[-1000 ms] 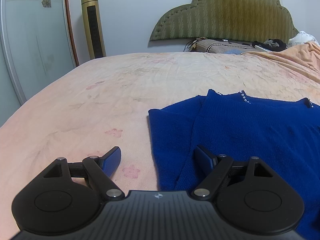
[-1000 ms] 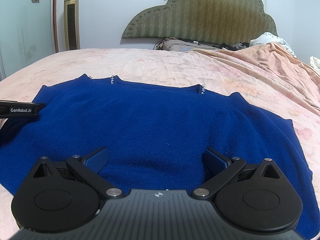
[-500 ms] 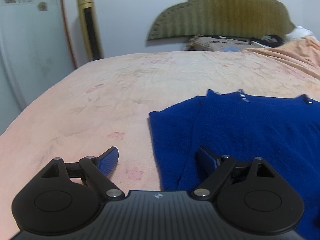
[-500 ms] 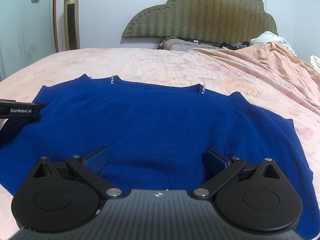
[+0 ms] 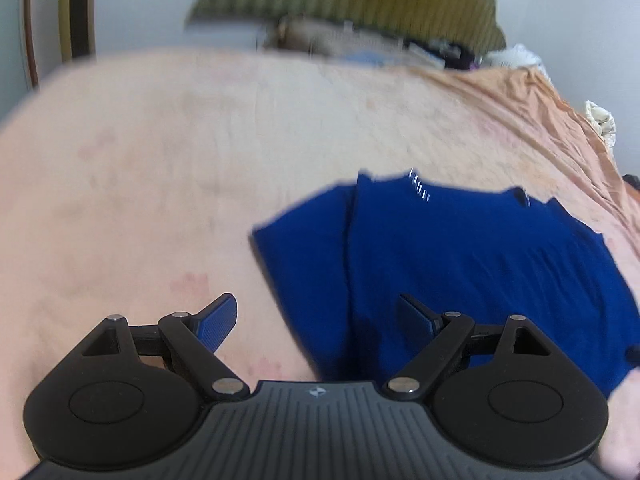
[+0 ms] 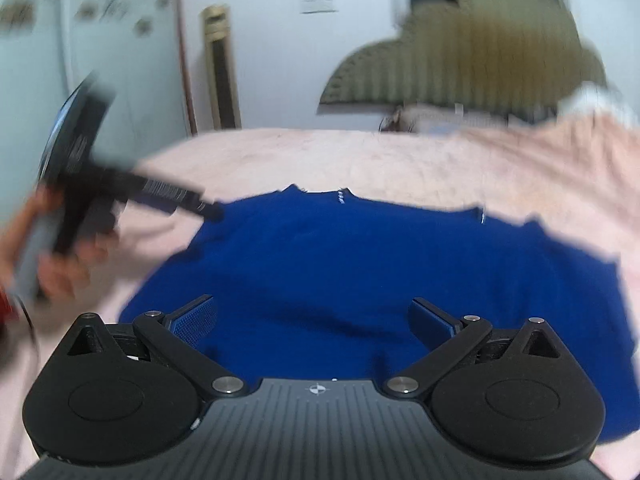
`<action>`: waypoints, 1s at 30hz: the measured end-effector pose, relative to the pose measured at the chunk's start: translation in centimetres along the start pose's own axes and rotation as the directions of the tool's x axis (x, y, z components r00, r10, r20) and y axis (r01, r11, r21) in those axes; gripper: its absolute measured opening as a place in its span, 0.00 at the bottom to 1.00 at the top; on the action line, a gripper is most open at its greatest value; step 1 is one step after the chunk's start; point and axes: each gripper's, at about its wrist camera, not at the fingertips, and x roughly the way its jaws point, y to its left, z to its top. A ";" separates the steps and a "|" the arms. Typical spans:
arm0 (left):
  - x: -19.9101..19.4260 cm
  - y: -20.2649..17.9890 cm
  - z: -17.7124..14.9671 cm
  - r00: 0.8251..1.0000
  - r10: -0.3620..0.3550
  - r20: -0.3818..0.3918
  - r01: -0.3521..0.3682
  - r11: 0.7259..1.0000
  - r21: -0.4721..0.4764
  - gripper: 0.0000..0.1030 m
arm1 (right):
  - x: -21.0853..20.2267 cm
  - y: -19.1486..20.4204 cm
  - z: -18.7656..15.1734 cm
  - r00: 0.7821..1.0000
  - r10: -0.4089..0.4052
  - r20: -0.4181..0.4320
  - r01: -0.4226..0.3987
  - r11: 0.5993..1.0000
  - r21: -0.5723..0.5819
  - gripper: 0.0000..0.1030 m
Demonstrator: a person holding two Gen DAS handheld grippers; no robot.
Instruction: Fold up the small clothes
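A dark blue knit sweater (image 6: 360, 272) lies flat on the pink bed, neckline toward the headboard; its left sleeve is folded in over the body (image 5: 308, 264). My left gripper (image 5: 316, 320) hangs open above the sweater's left edge, one finger over the bedsheet, one over the knit, nothing between them. My right gripper (image 6: 314, 318) is open over the sweater's lower middle and holds nothing. In the right wrist view the left gripper (image 6: 200, 208) shows blurred at the left, held by a hand (image 6: 52, 264), tilted down toward the sweater's shoulder.
A pink floral bedsheet (image 5: 160, 168) covers the bed, with open sheet to the sweater's left. An orange blanket (image 5: 540, 120) is bunched at the right. A green headboard (image 6: 472, 60), pillows and clutter line the far end. A gold tower fan (image 6: 220, 68) stands by the wall.
Both grippers have lifted off the sweater and both views are now blurred. The left one has tipped downward and swung, showing more of the sweater. Jaws stay wide.
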 end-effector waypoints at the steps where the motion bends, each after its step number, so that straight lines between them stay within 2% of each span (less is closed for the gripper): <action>1: 0.4 0.5 0.1 0.999 -0.022 -0.023 0.021 1.000 -0.021 0.85 | 0.0 1.6 -0.2 0.999 -0.043 -0.013 0.042 0.996 -0.080 1.00; 4: 1.3 1.7 0.8 0.996 -0.079 -0.036 0.077 0.995 -0.061 0.85 | 0.2 6.3 -1.8 0.992 -0.122 -0.014 0.109 0.933 -0.342 1.00; 6: 1.8 2.1 1.5 0.992 -0.122 -0.043 0.118 0.989 -0.094 0.89 | 0.3 8.6 -3.0 0.993 -0.117 -0.005 0.101 0.882 -0.461 0.99; 9: 2.9 2.4 2.5 0.977 -0.211 -0.036 0.204 0.969 -0.141 0.91 | 1.6 11.5 -4.2 0.989 -0.149 0.023 0.135 0.810 -0.571 0.98; 12: 4.4 2.2 3.4 0.951 -0.307 -0.024 0.298 0.937 -0.181 0.91 | 3.1 13.5 -4.1 0.975 -0.192 0.108 0.217 0.743 -0.633 0.99; 16: 6.6 1.9 4.7 0.926 -0.377 0.005 0.368 0.901 -0.230 0.90 | 5.8 13.7 -2.4 0.967 -0.219 0.127 0.250 0.757 -0.603 0.97; 18: 7.4 1.9 5.4 0.923 -0.384 0.025 0.376 0.887 -0.267 0.88 | 7.0 13.7 -1.7 0.964 -0.227 0.137 0.263 0.762 -0.592 0.95; 19: 7.7 1.8 5.6 0.927 -0.373 0.033 0.367 0.889 -0.275 0.76 | 7.3 13.7 -1.5 0.965 -0.223 0.136 0.260 0.764 -0.590 0.90; 20: 8.0 1.7 5.9 0.939 -0.342 0.033 0.338 0.901 -0.273 0.64 | 7.7 13.8 -1.2 0.965 -0.221 0.138 0.259 0.763 -0.592 0.87; 21: 8.5 1.5 6.1 0.950 -0.313 0.016 0.305 0.913 -0.270 0.34 | 8.1 14.1 -1.2 0.967 -0.215 0.140 0.256 0.760 -0.597 0.81; 22: 8.9 1.5 6.1 0.959 -0.283 0.003 0.273 0.923 -0.271 0.18 | 8.5 14.4 -1.2 0.970 -0.202 0.138 0.244 0.757 -0.607 0.68; 23: 9.1 1.5 6.2 0.963 -0.268 -0.002 0.257 0.926 -0.278 0.16 | 8.8 14.9 -1.2 0.973 -0.189 0.135 0.232 0.750 -0.619 0.61; 25: 9.2 1.5 6.2 0.968 -0.252 -0.002 0.240 0.925 -0.294 0.11 | 8.9 15.3 -1.7 0.976 -0.172 0.131 0.216 0.734 -0.644 0.39; 27: 8.8 0.6 6.2 0.978 -0.210 0.002 0.202 0.941 -0.271 0.10 | 8.8 15.6 -2.0 0.980 -0.154 0.122 0.196 0.726 -0.659 0.23; 30: 7.5 -1.4 6.4 0.992 -0.124 0.002 0.122 0.970 -0.212 0.09 | 7.8 15.5 -2.2 0.982 -0.129 0.136 0.187 0.731 -0.656 0.10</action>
